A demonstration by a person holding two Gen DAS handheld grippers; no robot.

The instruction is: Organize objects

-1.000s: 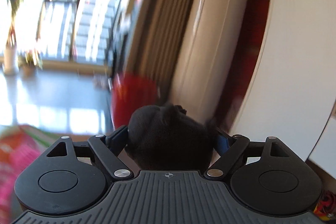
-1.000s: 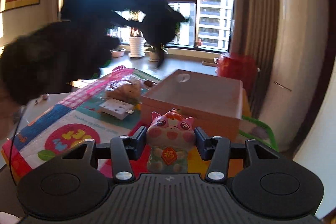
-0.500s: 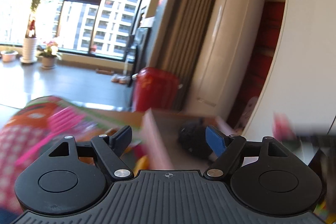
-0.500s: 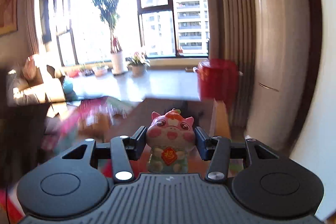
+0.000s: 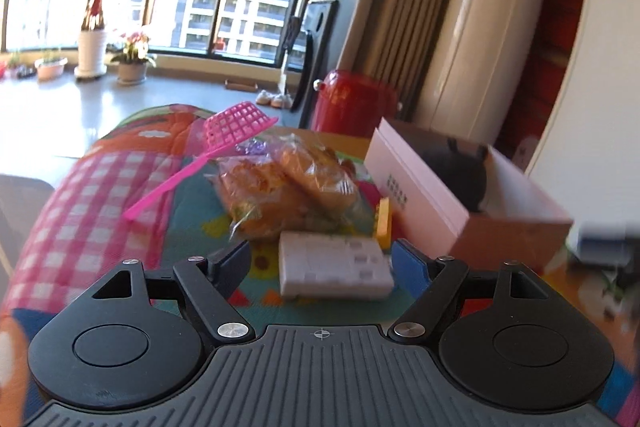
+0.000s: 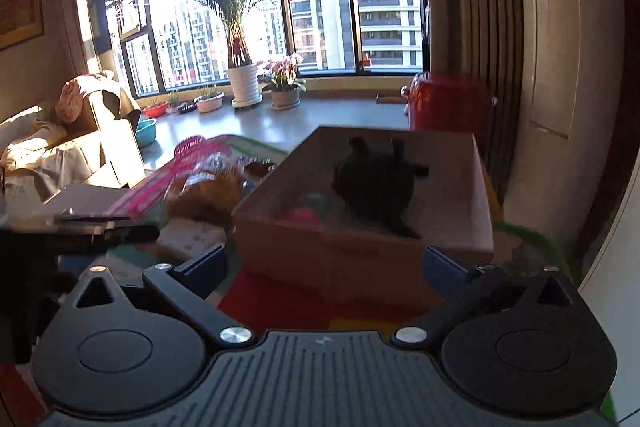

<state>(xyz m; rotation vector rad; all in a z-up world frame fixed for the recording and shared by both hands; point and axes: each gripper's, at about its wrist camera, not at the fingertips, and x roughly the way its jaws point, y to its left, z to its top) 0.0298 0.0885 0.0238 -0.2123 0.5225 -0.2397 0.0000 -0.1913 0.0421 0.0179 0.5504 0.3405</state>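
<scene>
Now my right tongs have just sprung wide and empty before the cardboard box, where the black plush lies with something pink, blurred. My left tongs hang released around the white power strip, lower centre. I'd settle lower, square across its short sides, before clenching; bagged bread sits just behind.

Each wrist view looks forward and slightly downward along its own tool. Both views share the open box, near the right tool, right of the left.
</scene>
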